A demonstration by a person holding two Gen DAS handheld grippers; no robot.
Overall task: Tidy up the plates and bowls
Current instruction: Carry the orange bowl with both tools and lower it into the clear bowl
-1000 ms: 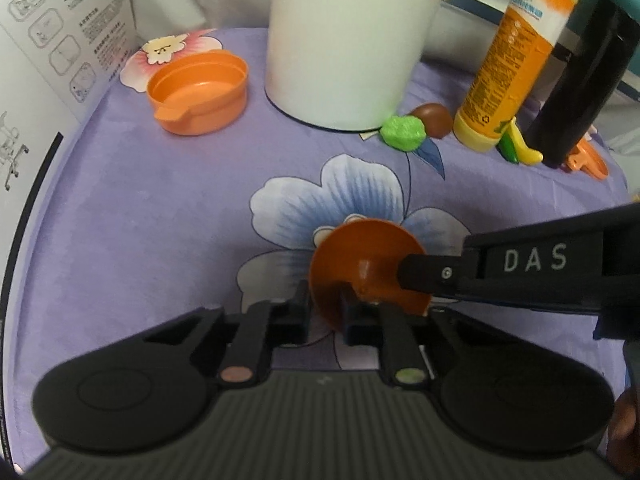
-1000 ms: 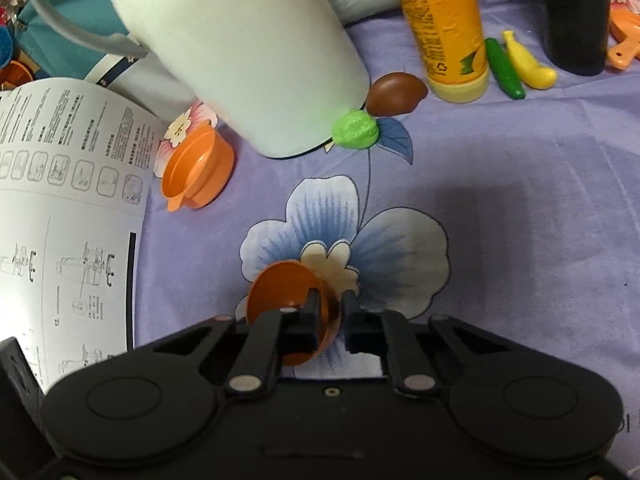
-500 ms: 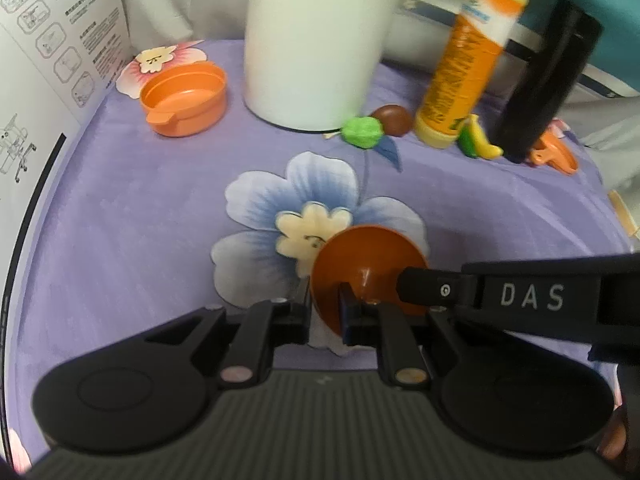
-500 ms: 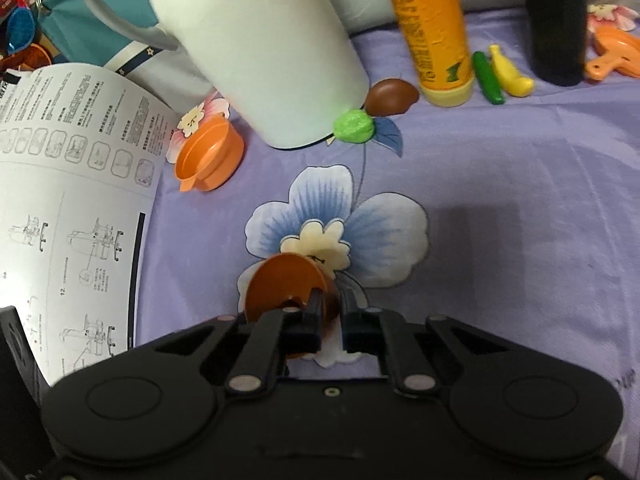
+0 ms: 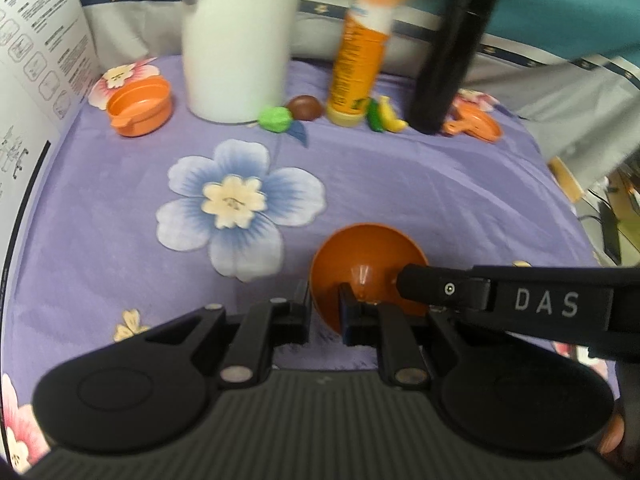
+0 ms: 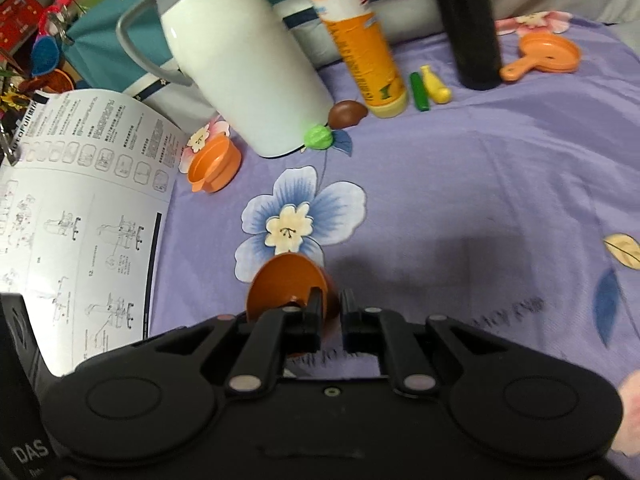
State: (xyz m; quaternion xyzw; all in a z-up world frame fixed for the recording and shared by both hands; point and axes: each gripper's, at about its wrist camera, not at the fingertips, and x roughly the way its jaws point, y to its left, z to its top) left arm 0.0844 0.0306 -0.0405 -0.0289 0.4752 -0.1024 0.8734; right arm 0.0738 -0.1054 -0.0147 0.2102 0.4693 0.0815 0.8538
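Observation:
A small dark-orange bowl hangs above the purple flowered cloth, held by both grippers at once. My left gripper is shut on its near rim. My right gripper is shut on the opposite rim, and the same bowl tilts to its left in the right wrist view. The right gripper's black finger reaches into the bowl from the right in the left wrist view. A lighter orange bowl with a lip sits at the back left by the white jug.
A white jug, an orange bottle and a black cylinder stand along the back. Toy green ball, brown nut, banana and cucumber, and an orange toy pan lie nearby. An instruction sheet lies left.
Both grippers have lifted and drawn back with the dark-orange bowl between them; the blue flower now lies farther ahead and to the left, and more of the back row shows.

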